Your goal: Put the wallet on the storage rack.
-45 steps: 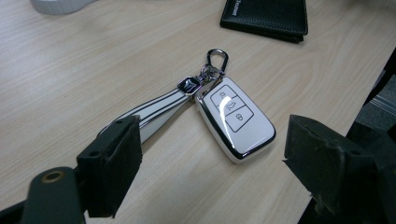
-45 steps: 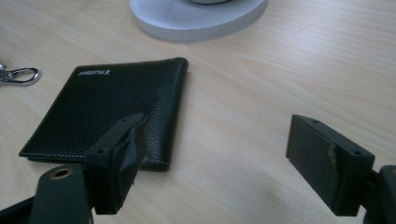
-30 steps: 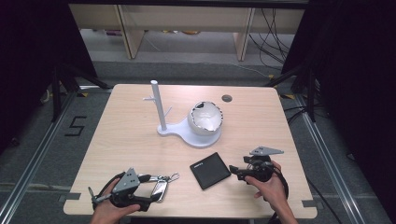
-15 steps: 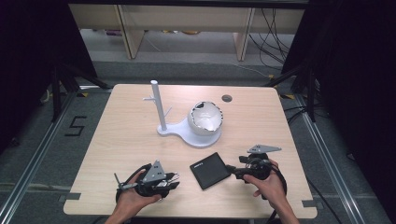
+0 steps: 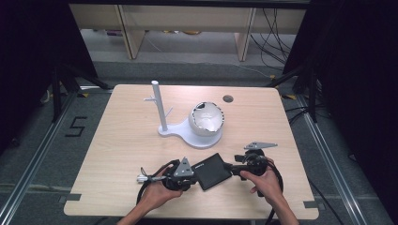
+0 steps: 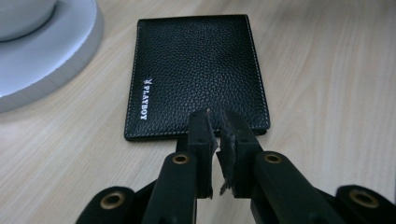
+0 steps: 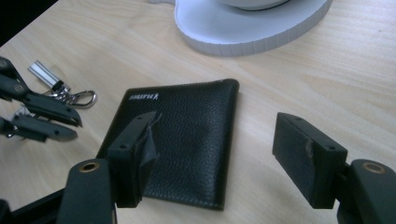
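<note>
At the table's near edge, a black leather wallet (image 5: 212, 170) is flanked by both grippers.

The wallet lies flat and unlifted; the left gripper (image 6: 215, 126), at its nine o'clock, has just been pressed together with nothing between the jaws, their tips at the wallet's edge. The right gripper (image 7: 219, 154), at three o'clock, is spread, its jaws just narrowing, not yet gripping. Seizing and lifting seem left. A keyring (image 7: 63, 89) lies nearby. The pale wooden table (image 5: 117, 140) also carries a white stand (image 5: 187, 131) at twelve o'clock; dark curtains surround it.
</note>
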The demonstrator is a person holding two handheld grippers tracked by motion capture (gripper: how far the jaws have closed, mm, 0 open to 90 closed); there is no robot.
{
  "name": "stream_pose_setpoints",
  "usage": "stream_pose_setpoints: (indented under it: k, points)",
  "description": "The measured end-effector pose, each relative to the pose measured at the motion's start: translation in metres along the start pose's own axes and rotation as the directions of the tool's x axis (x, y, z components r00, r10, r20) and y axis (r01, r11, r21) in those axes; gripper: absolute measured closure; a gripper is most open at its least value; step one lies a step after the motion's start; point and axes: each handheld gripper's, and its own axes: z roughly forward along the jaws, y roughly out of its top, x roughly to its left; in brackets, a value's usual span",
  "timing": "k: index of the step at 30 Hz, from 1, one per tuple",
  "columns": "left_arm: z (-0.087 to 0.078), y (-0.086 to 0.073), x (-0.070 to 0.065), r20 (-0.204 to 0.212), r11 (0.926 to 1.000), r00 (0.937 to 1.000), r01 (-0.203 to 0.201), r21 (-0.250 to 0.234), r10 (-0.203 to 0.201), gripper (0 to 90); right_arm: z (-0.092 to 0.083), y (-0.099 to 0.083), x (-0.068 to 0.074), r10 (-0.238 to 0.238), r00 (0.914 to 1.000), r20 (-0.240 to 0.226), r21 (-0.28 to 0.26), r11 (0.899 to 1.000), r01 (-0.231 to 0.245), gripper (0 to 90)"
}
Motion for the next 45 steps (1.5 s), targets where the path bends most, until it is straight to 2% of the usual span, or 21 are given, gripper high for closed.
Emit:
stream_pose_setpoints:
  k: [2, 9, 11, 12, 13, 14, 18, 20, 22, 23, 24, 28, 31, 34, 36, 37, 38, 39, 41, 42, 45]
  points:
    - [0.005, 0.001, 0.002, -0.004, 0.9999, 0.9999, 0.010, 0.010, -0.010, 82.1, 0.004, 0.002, -0.002, 0.003, 0.9999, -0.010, 0.012, 1.000, -0.003, 32.7]
    - [0.010, -0.001, 0.004, 0.001, 0.9983, 0.9998, -0.018, 0.055, 0.018, 83.5, 0.016, 0.003, -0.001, 0.005, 1.0000, 0.006, 0.054, 0.999, -0.005, 34.3]
    - [0.012, -0.002, 0.005, -0.004, 0.9980, 1.0000, -0.008, 0.062, 0.009, 83.9, 0.019, 0.004, -0.002, 0.008, 1.0000, 0.005, 0.061, 0.998, -0.008, 35.2]
    - [0.013, -0.003, 0.005, -0.002, 0.9977, 1.0000, -0.007, 0.067, 0.007, 84.1, 0.022, 0.003, -0.002, 0.016, 0.9997, 0.018, 0.040, 0.999, -0.016, 36.7]
    - [0.014, -0.003, 0.005, 0.003, 0.9975, 1.0000, -0.007, 0.070, 0.006, 84.1, 0.021, 0.004, -0.003, 0.013, 0.9998, 0.017, 0.078, 0.997, -0.015, 36.9]
    - [0.014, -0.004, 0.006, 0.003, 0.9972, 0.9999, -0.011, 0.074, 0.010, 84.3, 0.022, 0.004, -0.003, 0.016, 0.9999, 0.007, 0.086, 0.996, -0.016, 37.6]
    - [0.014, -0.004, 0.007, 0.000, 0.9963, 1.0000, -0.010, 0.086, 0.010, 84.2, 0.027, 0.005, -0.001, 0.056, 0.9984, 0.007, 0.103, 0.993, -0.057, 39.5]
    - [0.015, -0.004, 0.006, 0.009, 0.9970, 1.0000, -0.004, 0.077, 0.004, 84.2, 0.029, 0.005, -0.003, 0.038, 0.9993, 0.002, 0.111, 0.993, -0.038, 40.3]
    - [0.015, -0.004, 0.006, 0.006, 0.9967, 1.0000, -0.006, 0.081, 0.005, 84.2, 0.032, 0.004, 0.001, 0.086, 0.9962, -0.014, 0.116, 0.990, -0.084, 40.9]
    - [0.015, -0.004, 0.006, 0.006, 0.9967, 1.0000, -0.006, 0.081, 0.005, 84.3, 0.032, 0.004, 0.001, 0.086, 0.9962, -0.014, 0.116, 0.990, -0.084, 40.9]
    - [0.015, -0.004, 0.006, 0.006, 0.9966, 1.0000, -0.006, 0.082, 0.006, 84.3, 0.035, 0.005, -0.002, 0.048, 0.9988, -0.013, 0.122, 0.991, -0.046, 41.6]
    - [0.015, -0.004, 0.006, 0.011, 0.9964, 0.9999, -0.008, 0.084, 0.007, 84.5, 0.038, 0.005, -0.002, 0.068, 0.9975, -0.016, 0.126, 0.990, -0.066, 43.4]
    - [0.015, -0.004, 0.005, 0.003, 0.9964, 1.0000, -0.007, 0.085, 0.007, 84.6, 0.041, 0.004, -0.002, 0.086, 0.9954, -0.042, 0.130, 0.988, -0.079, 45.4]
    - [0.015, -0.004, 0.006, 0.005, 0.9964, 1.0000, -0.005, 0.085, 0.004, 84.7, 0.041, 0.003, 0.000, 0.091, 0.9951, -0.037, 0.129, 0.988, -0.086, 45.5]
    - [0.015, -0.004, 0.005, 0.007, 0.9965, 1.0000, -0.004, 0.084, 0.004, 84.7, 0.041, 0.002, -0.002, 0.115, 0.9915, -0.059, 0.120, 0.987, -0.108, 46.0]
    - [0.015, -0.004, 0.005, 0.003, 0.9963, 1.0000, -0.006, 0.086, 0.005, 84.7, 0.040, 0.002, 0.000, 0.181, 0.9813, -0.064, 0.130, 0.977, -0.172, 46.7]
    - [0.015, -0.004, 0.005, -0.003, 0.9958, 0.9999, -0.010, 0.090, 0.011, 84.7, 0.040, 0.001, -0.002, 0.194, 0.9776, -0.082, 0.123, 0.975, -0.183, 47.6]
    - [0.015, -0.004, 0.005, 0.000, 0.9960, 1.0000, -0.009, 0.089, 0.009, 84.7, 0.040, 0.001, -0.006, 0.178, 0.9809, -0.080, 0.105, 0.980, -0.169, 49.5]
    - [0.015, -0.004, 0.005, 0.006, 0.9960, 1.0000, -0.007, 0.089, 0.006, 84.7, 0.037, 0.000, -0.008, 0.201, 0.9748, -0.098, 0.092, 0.977, -0.192, 52.9]
    - [0.015, -0.004, 0.005, 0.004, 0.9958, 0.9999, -0.010, 0.091, 0.010, 84.8, 0.035, 0.000, -0.007, 0.231, 0.9658, -0.118, 0.084, 0.971, -0.222, 54.6]
    - [0.015, -0.004, 0.005, 0.005, 0.9961, 1.0000, -0.005, 0.089, 0.004, 84.7, 0.031, 0.002, -0.008, 0.251, 0.9578, -0.140, 0.063, 0.968, -0.244, 60.6]
